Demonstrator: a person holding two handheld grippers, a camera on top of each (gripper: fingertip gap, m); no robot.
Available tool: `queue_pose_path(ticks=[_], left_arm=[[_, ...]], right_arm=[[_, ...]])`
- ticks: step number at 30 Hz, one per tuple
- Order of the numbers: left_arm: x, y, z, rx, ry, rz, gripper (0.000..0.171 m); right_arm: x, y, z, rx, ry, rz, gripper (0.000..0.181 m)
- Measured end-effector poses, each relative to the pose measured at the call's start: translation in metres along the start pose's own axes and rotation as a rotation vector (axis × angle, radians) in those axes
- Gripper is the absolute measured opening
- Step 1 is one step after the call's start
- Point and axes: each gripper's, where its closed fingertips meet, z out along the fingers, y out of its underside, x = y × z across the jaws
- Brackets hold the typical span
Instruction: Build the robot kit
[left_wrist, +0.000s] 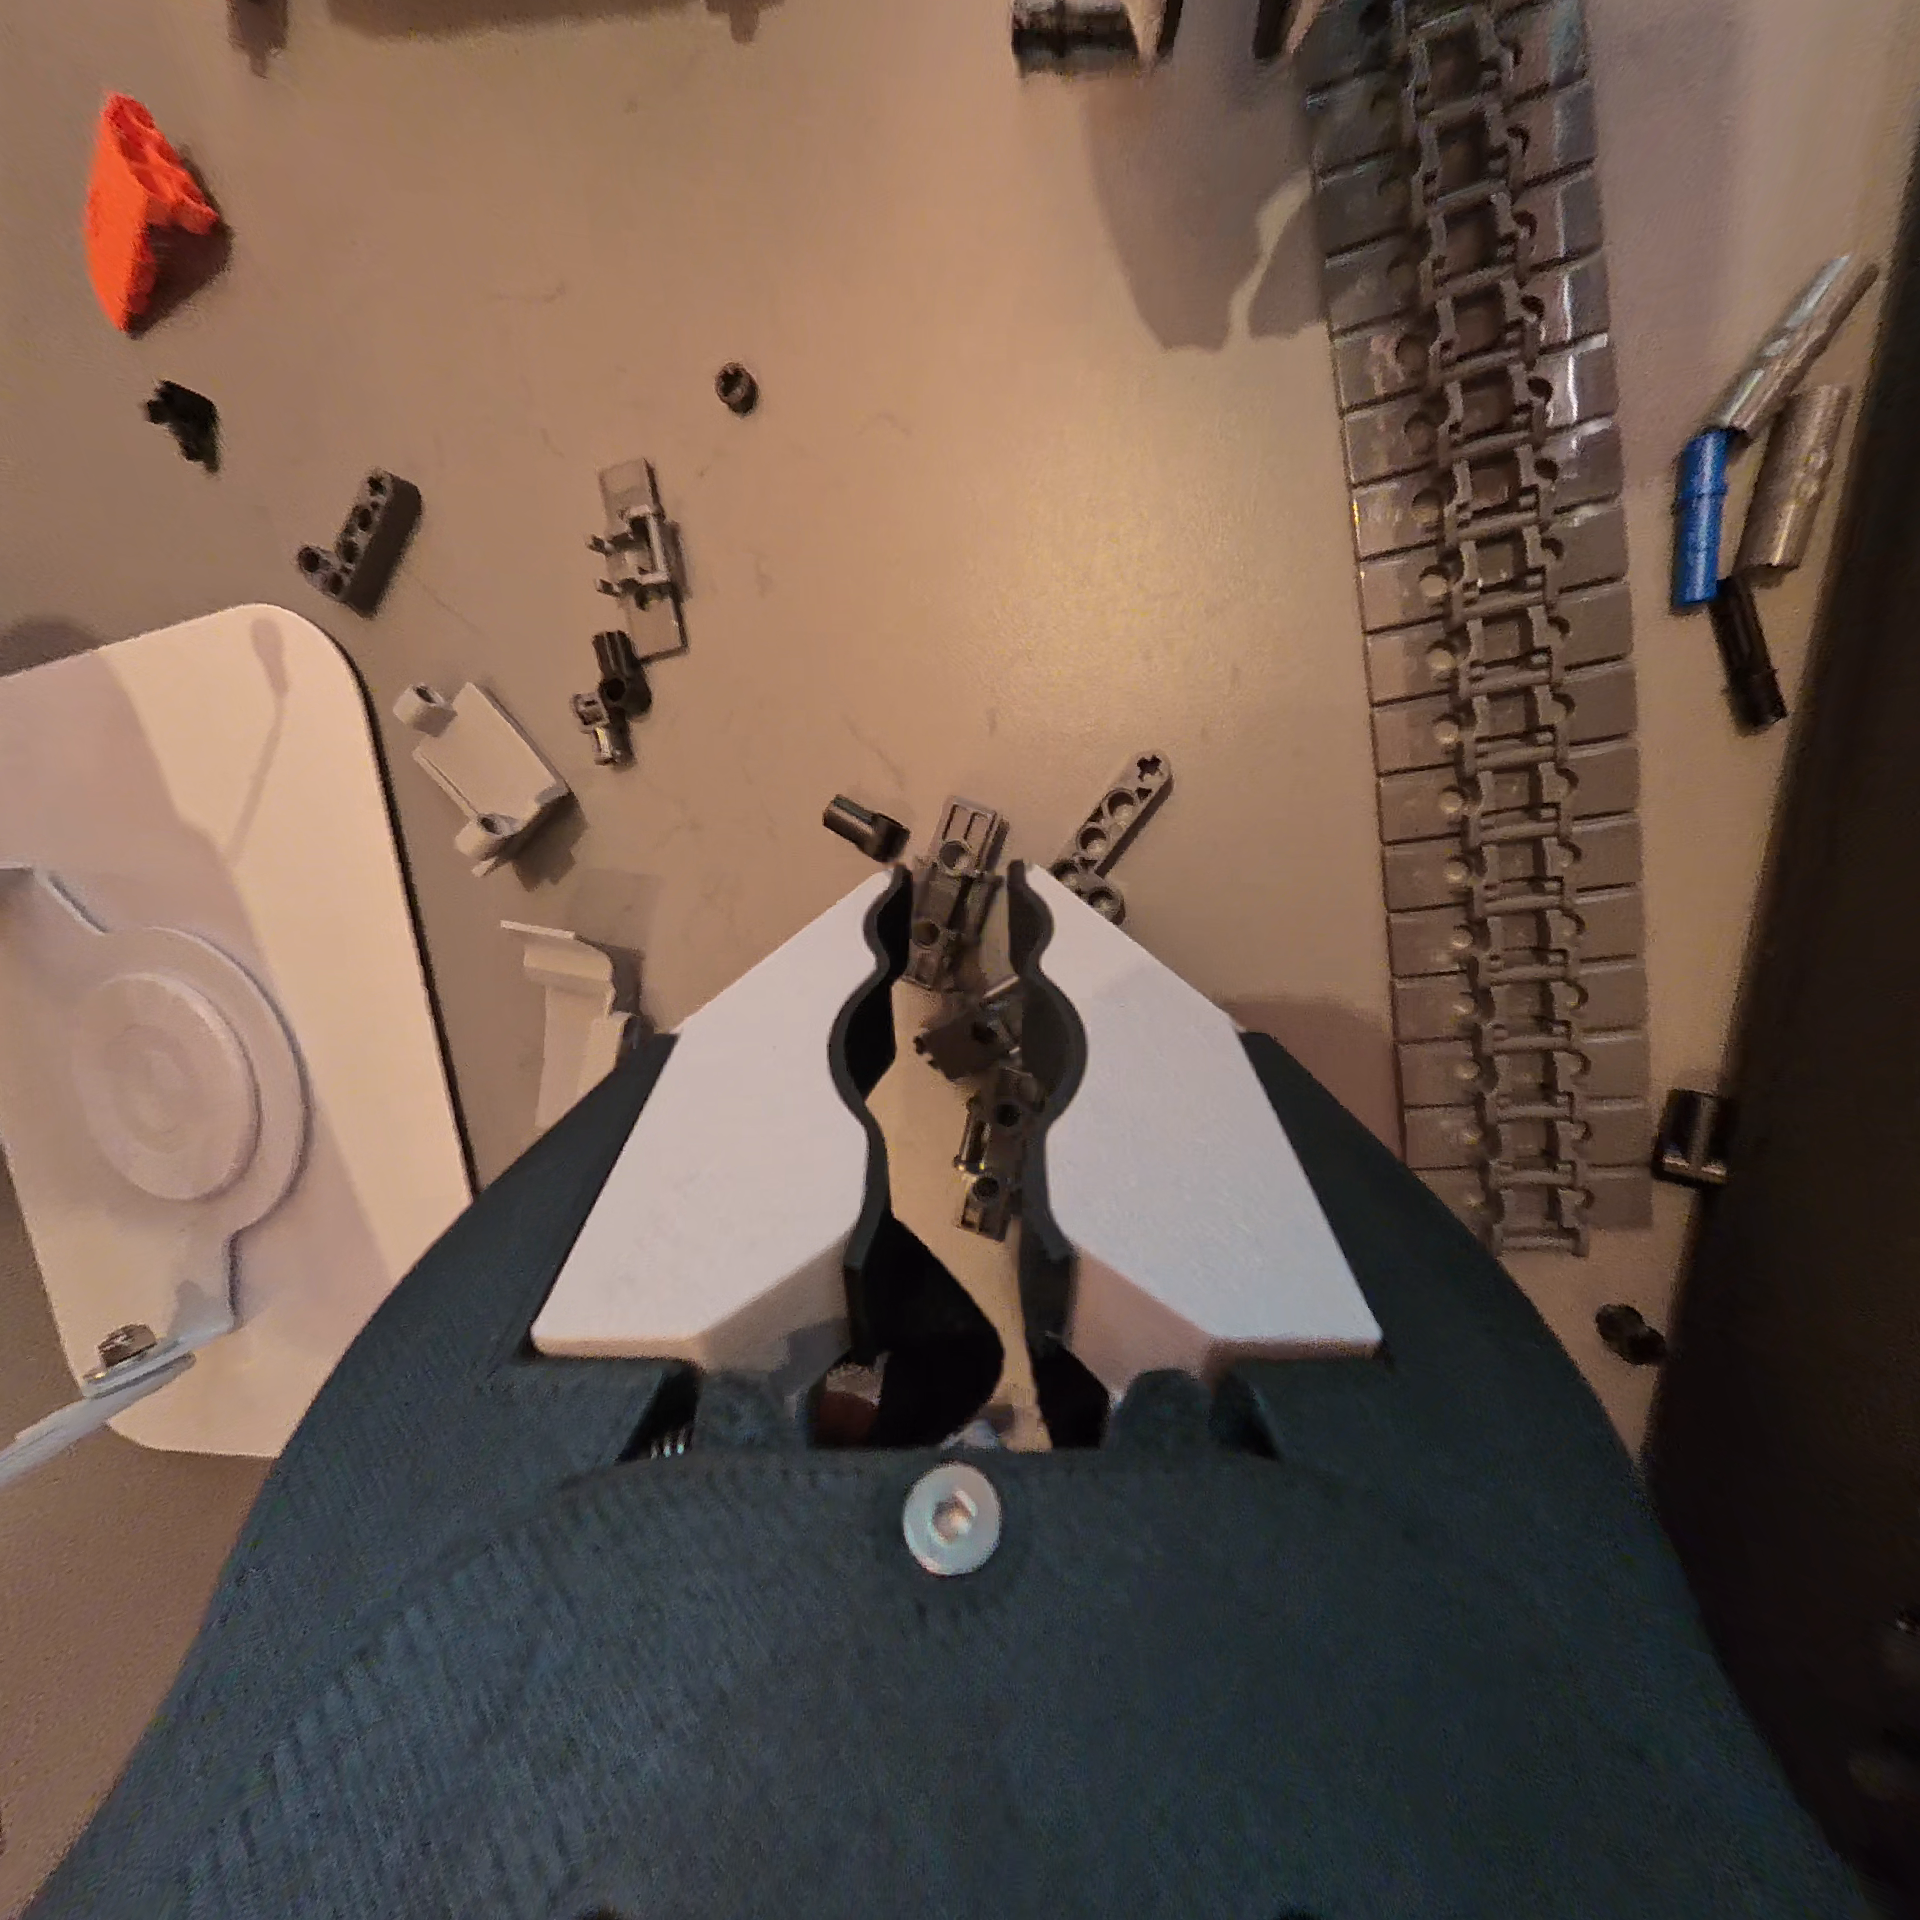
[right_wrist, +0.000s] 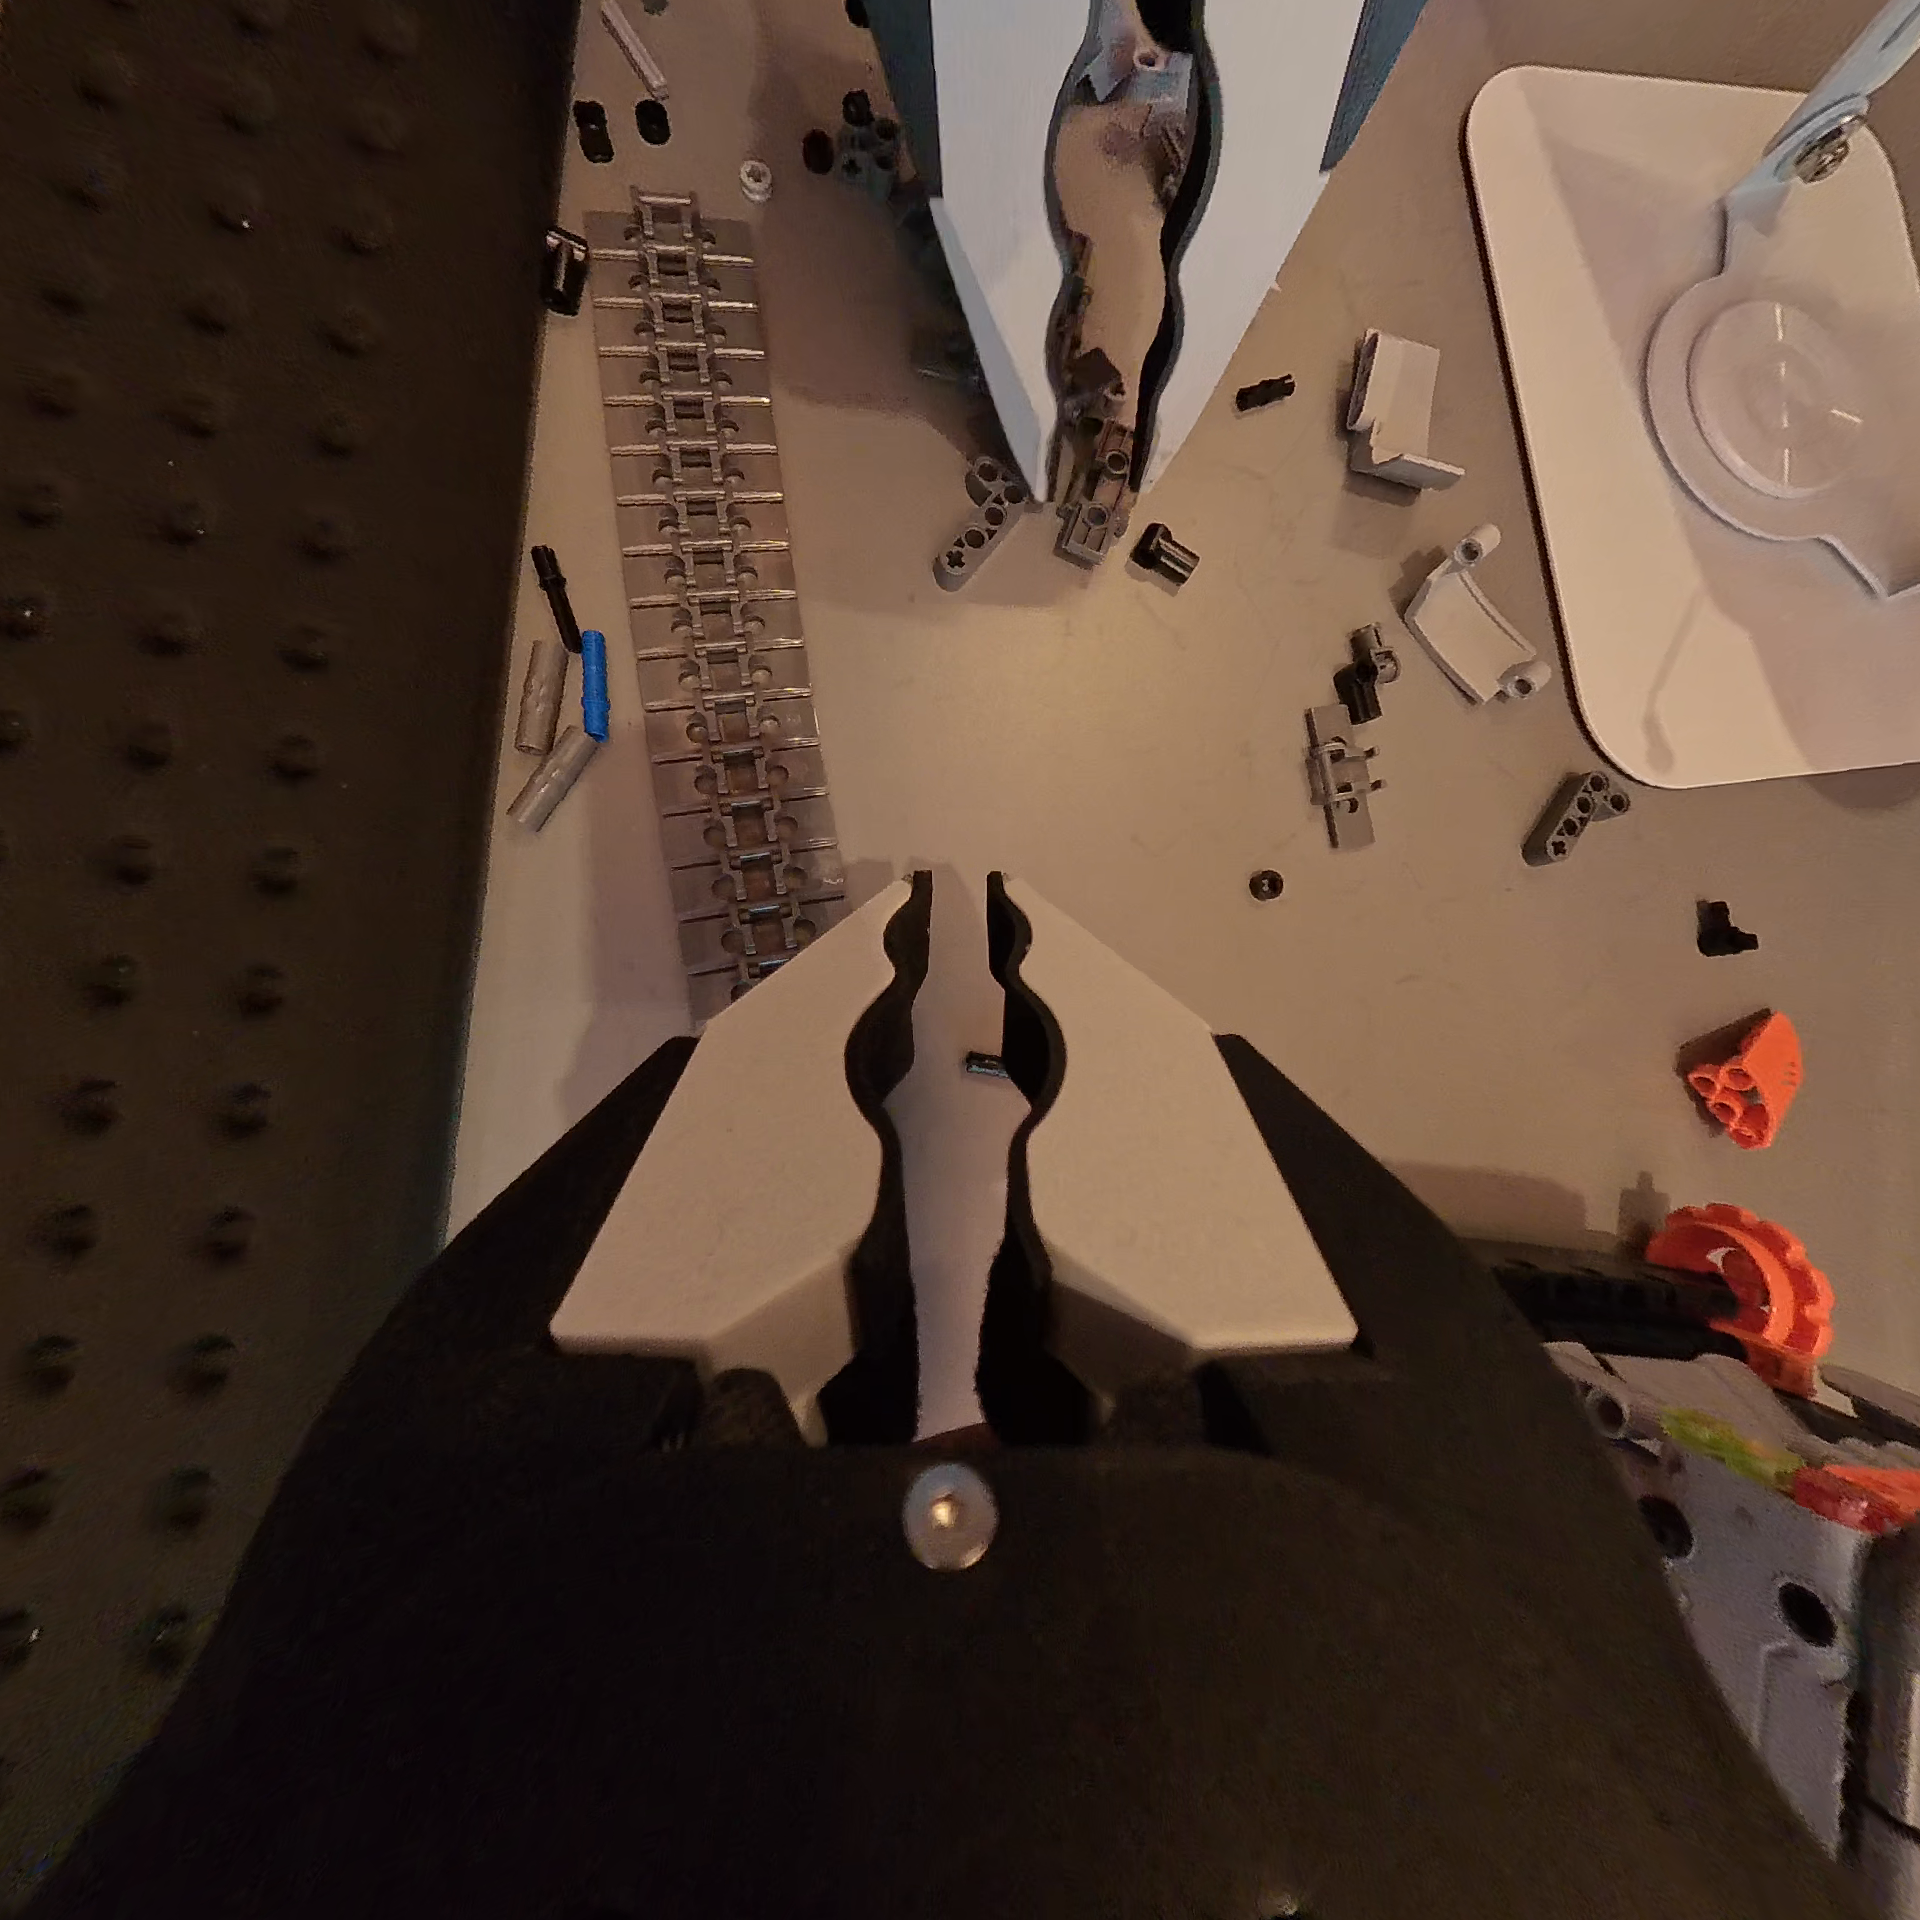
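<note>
Grey track strip (right_wrist: 707, 582) and orange gear (right_wrist: 1745, 1299) show fully only rightward.

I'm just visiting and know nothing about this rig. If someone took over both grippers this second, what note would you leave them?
Left gripper: closed on a dark grey connector piece, low over the table.
Right gripper: slightly open, holding nothing; a small black pin shows in the gap between its fingers, and whether it touches them is unclear.
The long grey track strip lies flat beside the dark studded mat.
Small grey, black and white pieces lie scattered between the grippers; a white tray sits to one side.
A partly built model with an orange gear sits next to the right gripper.
</note>
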Motion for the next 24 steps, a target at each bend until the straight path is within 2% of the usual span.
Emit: queue_pose_path(ticks=[4, 9, 14, 17, 19, 24], left_arm=[[-0.001, 0.003, 0.006, -0.033, -0.016, 0.014, 0.017], [-0.006, -0.003, 0.009, -0.017, -0.044, 0.021, 0.014], [-0.005, -0.02, 0.008, 0.096, 0.003, -0.066, 0.014], [-0.005, -0.051, -0.005, 0.308, 0.078, -0.185, 0.014], [-0.01, -0.071, -0.018, 0.454, 0.121, -0.285, 0.014], [-0.013, -0.127, -0.074, 0.909, 0.4, -0.501, 0.014]], right_arm=[[0.0, 0.0, -0.002, 0.006, 0.005, -0.006, 0.008], [0.004, -0.001, -0.004, 0.025, 0.031, -0.003, 0.007], [0.013, -0.014, -0.001, 0.088, 0.123, -0.051, 0.007], [0.019, -0.024, 0.002, 0.131, 0.207, -0.111, 0.016], [0.023, -0.032, -0.002, 0.165, 0.284, -0.154, 0.028], [0.037, -0.049, -0.029, 0.265, 0.561, -0.286, 0.059]])
